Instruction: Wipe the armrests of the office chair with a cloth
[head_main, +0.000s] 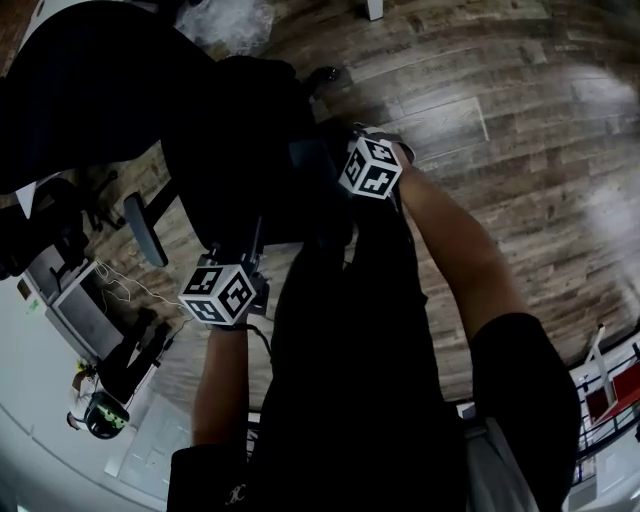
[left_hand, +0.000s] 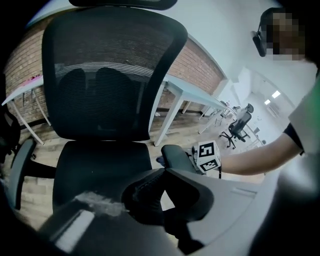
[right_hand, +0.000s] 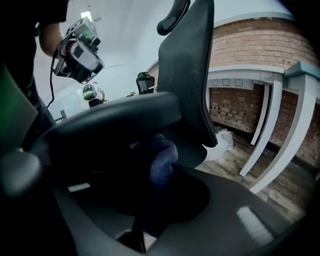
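**Armrest (left_hand: 176, 156) wipe looked under way**

Cloth (right_hand: 159, 167) sat clamped in the right hand-held gripper (right_hand: 167, 150), just beside that armrest; contact unclear. Left hand-held gripper (left_hand: 161, 171) was closed and empty. Next move likely needs a downward press and strokes along the pad.

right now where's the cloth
In the right gripper view, the blue cloth is clamped between the jaws of the right hand-held gripper, tucked right up against the dark armrest beside the chair's mesh backrest.
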